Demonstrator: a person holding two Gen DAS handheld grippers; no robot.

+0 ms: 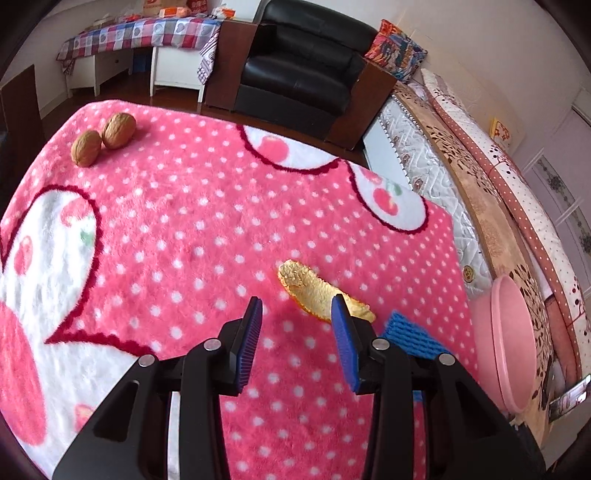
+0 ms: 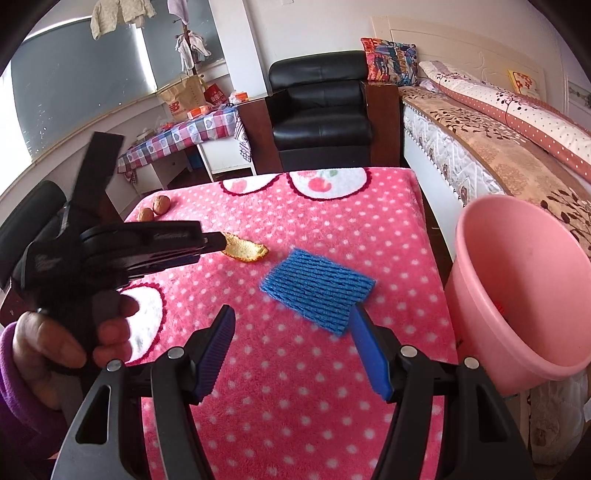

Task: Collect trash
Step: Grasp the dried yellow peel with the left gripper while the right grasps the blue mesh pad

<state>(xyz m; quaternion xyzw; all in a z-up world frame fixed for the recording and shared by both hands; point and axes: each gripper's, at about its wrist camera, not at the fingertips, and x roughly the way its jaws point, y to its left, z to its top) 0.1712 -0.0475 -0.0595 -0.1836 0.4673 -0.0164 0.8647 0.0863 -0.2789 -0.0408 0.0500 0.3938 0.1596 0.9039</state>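
Note:
An orange peel lies on the pink polka-dot blanket. My left gripper is open, low over the blanket, its right finger just in front of the peel's near end. In the right wrist view the left gripper's tip reaches the peel. A blue foam net lies flat right of the peel; it also shows in the left wrist view. My right gripper is open and empty, just short of the net's near edge. A pink bin stands at the table's right side.
Two walnuts sit at the far left corner of the blanket. A black armchair and a checked-cloth table stand beyond. A bed runs along the right, behind the bin.

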